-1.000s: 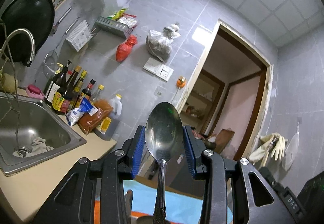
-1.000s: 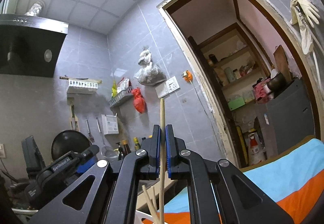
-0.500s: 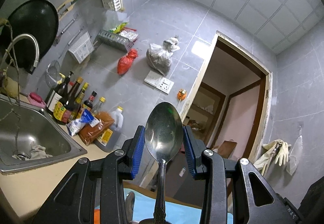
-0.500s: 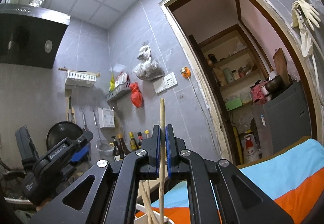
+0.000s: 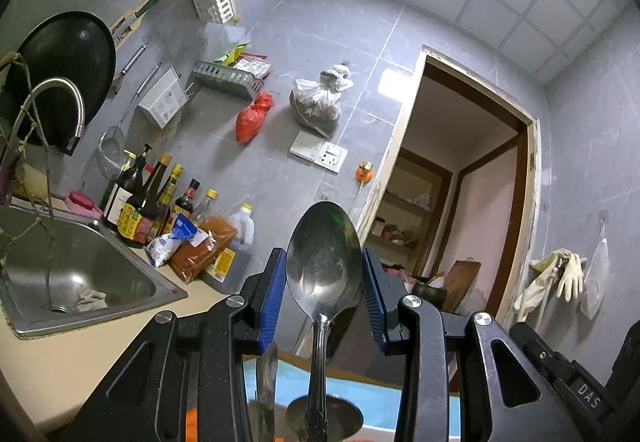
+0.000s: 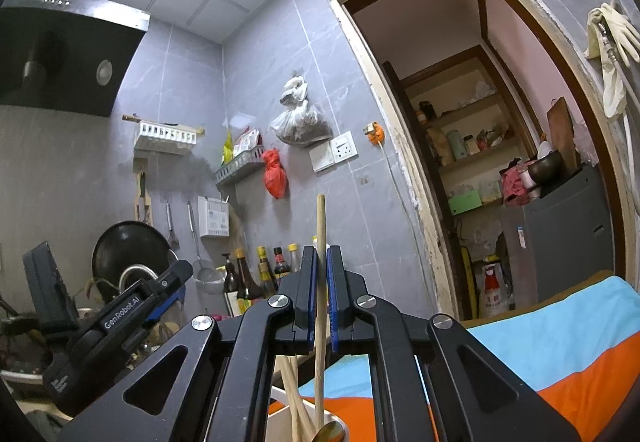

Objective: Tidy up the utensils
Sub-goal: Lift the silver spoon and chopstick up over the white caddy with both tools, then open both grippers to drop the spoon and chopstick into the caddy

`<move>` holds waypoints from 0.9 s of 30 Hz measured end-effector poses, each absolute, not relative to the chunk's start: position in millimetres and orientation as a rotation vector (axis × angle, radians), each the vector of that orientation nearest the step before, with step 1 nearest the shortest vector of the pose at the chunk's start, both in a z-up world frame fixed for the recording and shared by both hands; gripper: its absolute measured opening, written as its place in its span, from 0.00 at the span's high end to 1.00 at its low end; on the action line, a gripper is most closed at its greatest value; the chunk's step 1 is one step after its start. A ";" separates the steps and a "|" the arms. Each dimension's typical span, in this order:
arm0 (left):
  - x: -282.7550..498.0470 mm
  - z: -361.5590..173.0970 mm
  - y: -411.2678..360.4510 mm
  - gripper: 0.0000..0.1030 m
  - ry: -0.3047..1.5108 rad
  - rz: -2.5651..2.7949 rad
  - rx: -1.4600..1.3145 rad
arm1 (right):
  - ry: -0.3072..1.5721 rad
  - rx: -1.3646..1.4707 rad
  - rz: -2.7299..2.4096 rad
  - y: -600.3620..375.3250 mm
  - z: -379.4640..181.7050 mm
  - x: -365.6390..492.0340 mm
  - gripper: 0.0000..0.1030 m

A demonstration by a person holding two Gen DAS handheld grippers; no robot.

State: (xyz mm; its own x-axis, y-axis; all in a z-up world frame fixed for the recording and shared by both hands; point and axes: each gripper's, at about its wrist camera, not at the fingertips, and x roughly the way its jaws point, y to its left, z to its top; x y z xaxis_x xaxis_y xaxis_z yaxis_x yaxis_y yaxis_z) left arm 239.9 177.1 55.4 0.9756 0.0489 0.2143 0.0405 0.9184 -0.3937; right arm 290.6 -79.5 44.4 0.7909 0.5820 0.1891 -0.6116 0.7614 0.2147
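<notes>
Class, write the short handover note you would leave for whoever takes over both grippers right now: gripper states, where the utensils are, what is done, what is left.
Left gripper: shut on a metal spoon, bowl up, handle pointing down.
Right gripper: shut on a wooden chopstick, held upright.
More chopsticks stand in a holder just below the right gripper.
Done: both utensils picked up.
Left: set each down in its place; the spoon's destination is not clear from here.
</notes>
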 end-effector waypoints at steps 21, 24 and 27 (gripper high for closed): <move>236.8 39.5 155.1 0.68 -0.010 0.006 -0.305 | -0.026 0.234 0.657 -73.5 35.6 293.3 0.96; 234.6 39.2 153.8 0.68 0.024 -0.015 -0.279 | -0.008 0.229 0.657 -72.1 35.5 293.2 0.96; 233.9 39.2 153.4 0.68 0.068 -0.045 -0.259 | 0.014 0.219 0.656 -71.2 34.9 292.4 0.95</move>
